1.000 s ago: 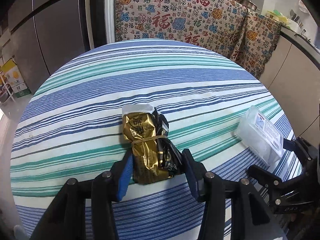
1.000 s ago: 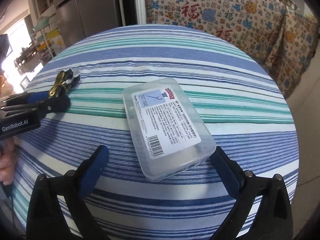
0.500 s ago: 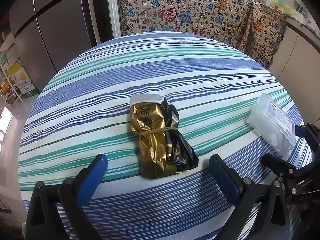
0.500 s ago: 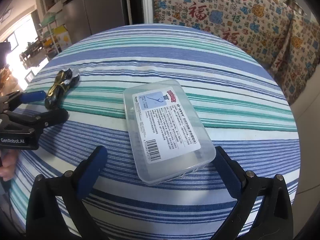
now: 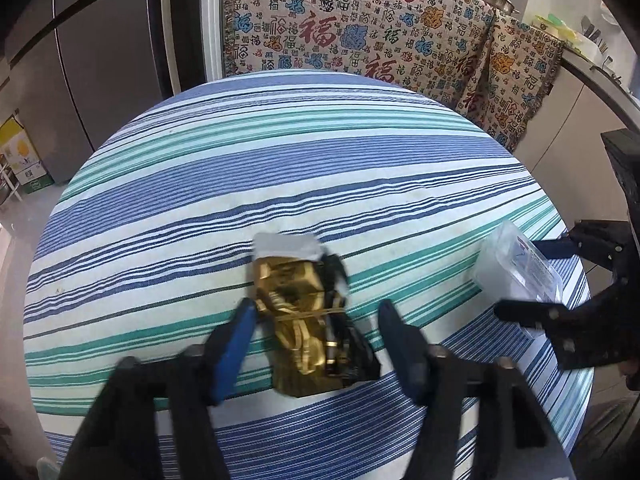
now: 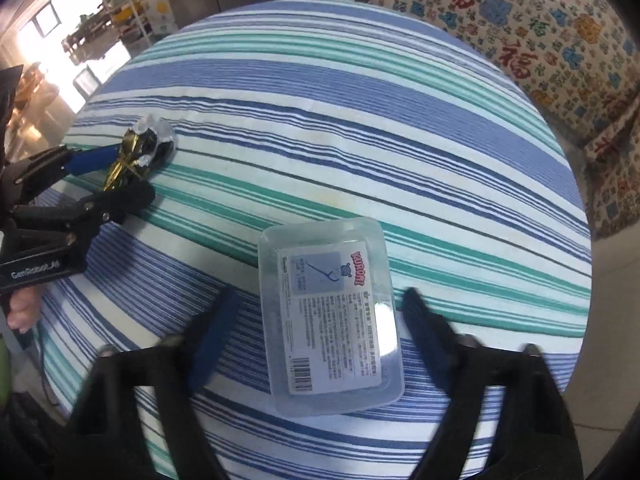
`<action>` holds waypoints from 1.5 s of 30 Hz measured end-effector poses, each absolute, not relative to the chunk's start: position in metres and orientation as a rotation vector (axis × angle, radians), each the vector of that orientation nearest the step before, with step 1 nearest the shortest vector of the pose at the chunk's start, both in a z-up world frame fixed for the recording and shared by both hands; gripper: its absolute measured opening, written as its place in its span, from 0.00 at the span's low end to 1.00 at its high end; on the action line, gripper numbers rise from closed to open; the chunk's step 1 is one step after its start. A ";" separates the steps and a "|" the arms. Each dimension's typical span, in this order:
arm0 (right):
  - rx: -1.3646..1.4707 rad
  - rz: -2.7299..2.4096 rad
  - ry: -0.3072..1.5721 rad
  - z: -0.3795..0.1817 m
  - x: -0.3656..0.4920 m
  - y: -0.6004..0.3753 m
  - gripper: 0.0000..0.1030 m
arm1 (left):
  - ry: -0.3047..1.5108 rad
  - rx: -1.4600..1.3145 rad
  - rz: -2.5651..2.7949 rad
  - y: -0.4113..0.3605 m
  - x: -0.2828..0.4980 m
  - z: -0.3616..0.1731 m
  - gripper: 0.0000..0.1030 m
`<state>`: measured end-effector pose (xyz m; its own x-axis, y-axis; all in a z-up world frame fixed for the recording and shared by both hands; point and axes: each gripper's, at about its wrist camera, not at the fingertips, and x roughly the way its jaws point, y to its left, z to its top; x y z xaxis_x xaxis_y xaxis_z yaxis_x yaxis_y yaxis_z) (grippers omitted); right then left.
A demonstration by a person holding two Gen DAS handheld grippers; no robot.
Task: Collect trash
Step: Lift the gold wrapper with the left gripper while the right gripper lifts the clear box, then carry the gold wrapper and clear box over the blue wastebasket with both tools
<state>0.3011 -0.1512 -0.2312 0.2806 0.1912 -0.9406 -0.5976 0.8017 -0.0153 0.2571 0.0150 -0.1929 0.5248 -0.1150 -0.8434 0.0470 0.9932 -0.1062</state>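
Note:
A crumpled gold and black wrapper (image 5: pixel 304 320), tied with a rubber band, lies on the round striped table (image 5: pixel 280 160). My left gripper (image 5: pixel 318 332) straddles it. Its jaws are closing, blurred, with a small gap still showing at the wrapper's right side. The right wrist view shows the same wrapper (image 6: pixel 132 156) between the left gripper's (image 6: pixel 116 178) fingers. A clear plastic box (image 6: pixel 332 320) with a printed label lies near the table's right edge. My right gripper (image 6: pixel 320 320) straddles it with its jaws closing and its pads short of the box's sides. The box (image 5: pixel 516 272) also appears in the left wrist view.
A patterned cloth (image 5: pixel 360 32) drapes furniture behind the table. Steel fridge doors (image 5: pixel 100 60) stand at the back left, a counter (image 5: pixel 580 92) at the right. A cardboard box (image 5: pixel 20 156) sits on the floor. A person's hand (image 6: pixel 22 312) holds the left gripper.
The left jaws let go of the wrapper, spread wide, then narrowed around it again. The right jaws narrowed from wide open, and that gripper turned so the box lies lengthwise between its fingers.

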 end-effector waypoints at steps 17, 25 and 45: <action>-0.274 0.481 1.054 -0.183 0.264 -0.185 0.61 | 0.900 -0.024 -0.103 -0.001 0.236 -0.165 0.41; -0.199 0.447 1.062 -0.184 0.262 -0.201 0.61 | 0.883 -0.002 -0.125 -0.013 0.231 -0.160 0.41; 0.125 0.040 1.052 -0.179 0.211 -0.487 0.61 | 0.929 0.062 -0.699 -0.275 0.184 -0.140 0.41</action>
